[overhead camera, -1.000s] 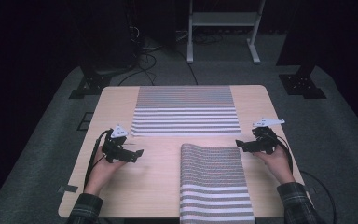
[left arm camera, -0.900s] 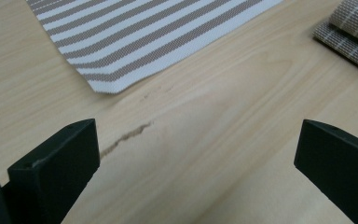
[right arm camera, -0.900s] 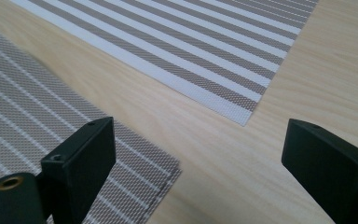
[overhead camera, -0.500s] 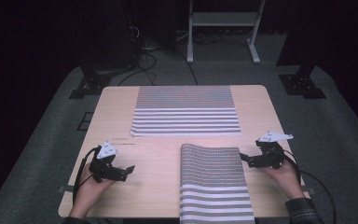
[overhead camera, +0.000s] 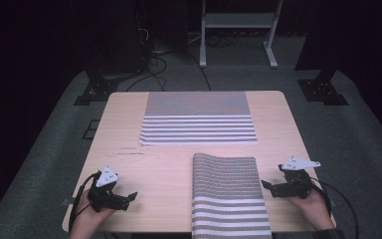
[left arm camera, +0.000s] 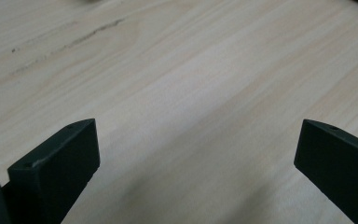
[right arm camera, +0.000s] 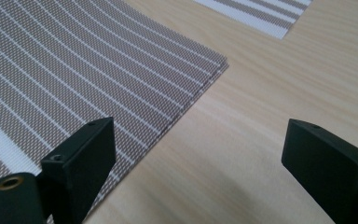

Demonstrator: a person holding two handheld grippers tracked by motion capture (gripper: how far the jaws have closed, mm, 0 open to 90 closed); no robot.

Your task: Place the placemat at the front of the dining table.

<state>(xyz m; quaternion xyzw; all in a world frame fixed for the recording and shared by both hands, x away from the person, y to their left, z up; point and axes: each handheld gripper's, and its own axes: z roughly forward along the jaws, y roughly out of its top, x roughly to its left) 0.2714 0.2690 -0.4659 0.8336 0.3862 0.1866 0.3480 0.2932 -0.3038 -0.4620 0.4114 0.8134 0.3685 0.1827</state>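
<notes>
Right gripper (overhead camera: 267, 185) sits nearest the folded mat (overhead camera: 229, 196).
Mat's long axis runs front-to-back; both grippers' fingers spread, left gripper (overhead camera: 132, 196) well apart.

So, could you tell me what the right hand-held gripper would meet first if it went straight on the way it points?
Most likely the folded striped mat. The right hand-held gripper, jaws open, points toward the mat's right edge, with bare table between them. How high the gripper sits is unclear, so it might graze the tabletop first.

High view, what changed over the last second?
Both hands drew back toward the table's near edge: the left gripper moved near and outward, the right gripper came near beside the folded mat. Both are open, holding nothing. The mats, including the far mat, stayed put.
</notes>
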